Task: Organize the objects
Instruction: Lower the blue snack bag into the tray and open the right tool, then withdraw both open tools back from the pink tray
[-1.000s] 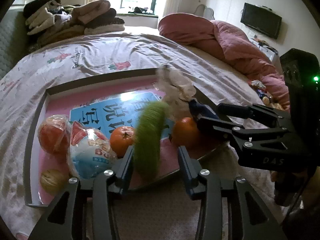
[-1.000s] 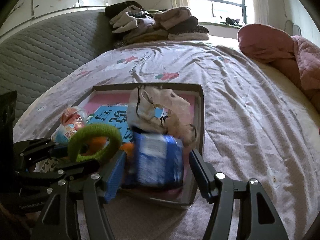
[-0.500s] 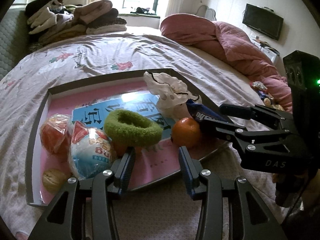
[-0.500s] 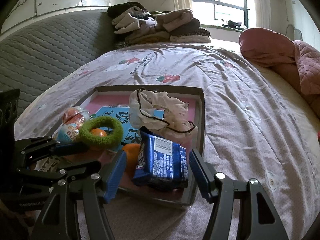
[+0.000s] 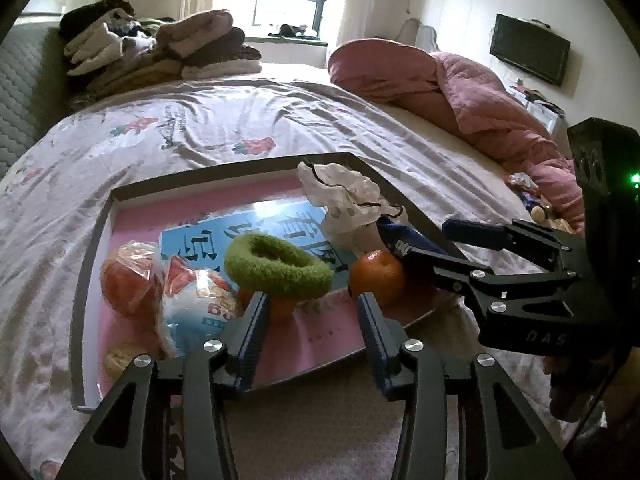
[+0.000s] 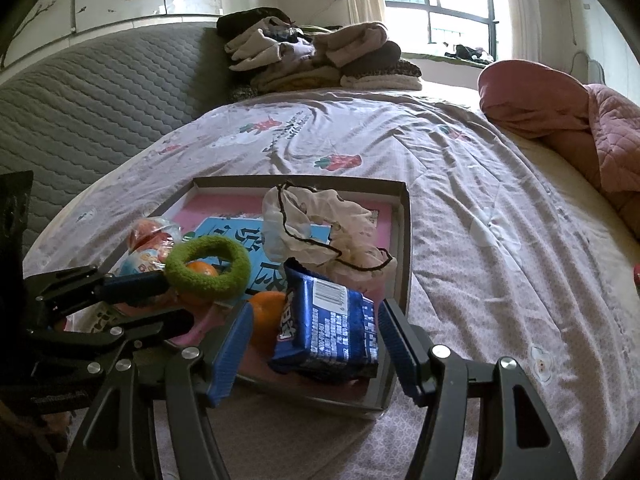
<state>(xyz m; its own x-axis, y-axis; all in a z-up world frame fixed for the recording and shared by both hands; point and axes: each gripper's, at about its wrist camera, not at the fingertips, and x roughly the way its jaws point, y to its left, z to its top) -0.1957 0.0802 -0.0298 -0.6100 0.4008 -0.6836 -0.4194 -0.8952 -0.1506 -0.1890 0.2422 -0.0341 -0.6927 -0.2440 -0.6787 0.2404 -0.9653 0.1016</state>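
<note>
A shallow box tray (image 5: 96, 240) (image 6: 404, 248) with a pink floor lies on the bed. A green fuzzy ring (image 5: 278, 266) (image 6: 208, 264) rests on an orange in it. A second orange (image 5: 376, 276) (image 6: 266, 316), a blue snack packet (image 6: 328, 328) (image 5: 404, 240), a white cloth with black trim (image 5: 348, 204) (image 6: 316, 232), wrapped snacks (image 5: 196, 300) and a blue booklet (image 5: 276, 220) lie there too. My left gripper (image 5: 310, 320) (image 6: 132, 300) is open and empty at the tray's near edge. My right gripper (image 6: 316, 340) (image 5: 448, 244) is open, its fingers either side of the packet.
A walnut-like ball (image 5: 118, 358) sits in the tray's near left corner. Folded clothes (image 5: 160, 48) are piled at the head of the bed. A pink quilt (image 5: 460, 92) lies on the right. Small items (image 5: 528, 196) lie beside it. A padded headboard (image 6: 80, 112) stands left.
The green ring left my left gripper and settled flat on the orange. The blue packet left my right gripper and lies in the tray. Both grippers have drawn back a little.
</note>
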